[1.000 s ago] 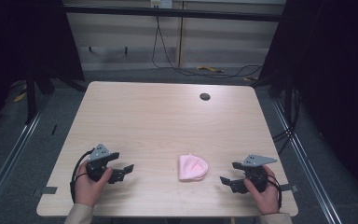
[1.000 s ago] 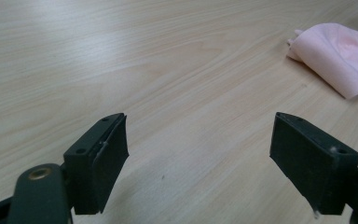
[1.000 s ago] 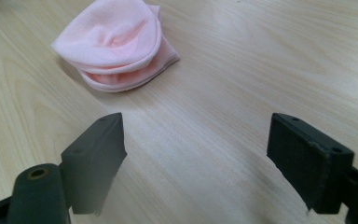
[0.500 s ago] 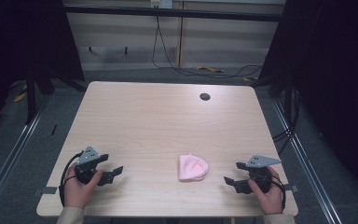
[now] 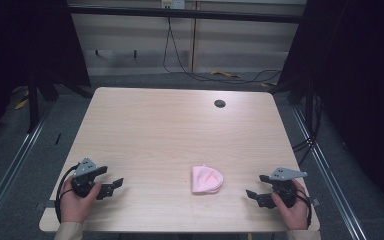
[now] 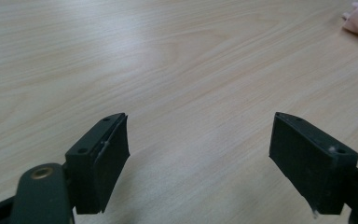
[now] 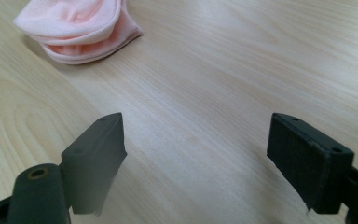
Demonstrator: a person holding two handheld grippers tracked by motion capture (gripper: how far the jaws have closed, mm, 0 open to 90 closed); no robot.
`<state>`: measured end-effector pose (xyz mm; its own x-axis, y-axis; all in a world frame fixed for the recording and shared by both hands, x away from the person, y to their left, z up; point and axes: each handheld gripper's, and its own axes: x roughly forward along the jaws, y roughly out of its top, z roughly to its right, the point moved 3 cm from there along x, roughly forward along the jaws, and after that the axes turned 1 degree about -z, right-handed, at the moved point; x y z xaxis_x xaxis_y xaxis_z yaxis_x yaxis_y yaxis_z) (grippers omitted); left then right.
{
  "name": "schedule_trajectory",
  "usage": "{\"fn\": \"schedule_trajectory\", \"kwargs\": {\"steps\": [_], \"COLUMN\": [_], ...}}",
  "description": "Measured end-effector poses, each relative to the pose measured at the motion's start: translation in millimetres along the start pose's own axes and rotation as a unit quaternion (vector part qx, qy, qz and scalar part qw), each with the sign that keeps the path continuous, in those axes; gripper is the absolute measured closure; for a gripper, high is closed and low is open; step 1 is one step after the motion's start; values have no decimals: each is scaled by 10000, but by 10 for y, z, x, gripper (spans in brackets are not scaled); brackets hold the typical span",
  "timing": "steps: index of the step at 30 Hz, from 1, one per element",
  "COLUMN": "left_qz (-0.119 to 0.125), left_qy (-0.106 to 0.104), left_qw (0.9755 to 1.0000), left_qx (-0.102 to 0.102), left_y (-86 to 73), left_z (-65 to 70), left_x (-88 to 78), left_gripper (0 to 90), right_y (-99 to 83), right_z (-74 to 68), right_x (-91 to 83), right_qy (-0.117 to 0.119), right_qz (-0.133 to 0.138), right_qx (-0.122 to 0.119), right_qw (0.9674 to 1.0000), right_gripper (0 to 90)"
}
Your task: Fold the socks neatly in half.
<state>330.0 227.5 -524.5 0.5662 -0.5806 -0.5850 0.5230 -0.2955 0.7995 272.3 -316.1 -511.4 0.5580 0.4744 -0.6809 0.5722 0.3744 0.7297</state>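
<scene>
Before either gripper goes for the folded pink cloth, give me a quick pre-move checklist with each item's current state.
1. Left gripper open, nothing between its fingers: ok.
2. Right gripper open and empty: ok.
3. Pink cloth lying flat on the table, touched by neither gripper: ok.
4. Bare tabletop between the right gripper and the cloth: ok.
5. Cloth folded in layers in the right gripper view; which layer is the free edge: cannot tell.
</scene>
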Motion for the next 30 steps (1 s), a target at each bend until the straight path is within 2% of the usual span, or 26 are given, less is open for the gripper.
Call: {"fn": "schedule_trajectory", "kwargs": {"steps": [6,12,17,20,25,30], "left_qz": [-148,-56,-111,-210,-407,-537], "left_qy": [82,143,207,299,384,449], "left_qw": [9998,9999,9997,9993,9983,9974], "left_qx": [53,-23,-49,-39,158,148], "left_y": [-56,-67,-85,-97,-105,-123], "left_z": [-67,-121,-144,-155,-159,-158], "left_x": [4,-20,-28,-27,-19,-11], "left_gripper": [196,198,199,198,197,194], "right_y": [-32,-53,-71,-96,-107,-117], "right_z": [46,64,79,95,103,107], "right_x": [-35,-35,-42,-21,-18,-15], "right_qy": [-86,-93,-110,-139,-171,-233], "right_qz": [45,-27,-43,-107,-129,-124], "right_qx": [97,61,107,113,53,11], "right_qw": [9999,9999,9999,9998,9998,9997], "right_gripper": [191,191,191,191,195,185]}}
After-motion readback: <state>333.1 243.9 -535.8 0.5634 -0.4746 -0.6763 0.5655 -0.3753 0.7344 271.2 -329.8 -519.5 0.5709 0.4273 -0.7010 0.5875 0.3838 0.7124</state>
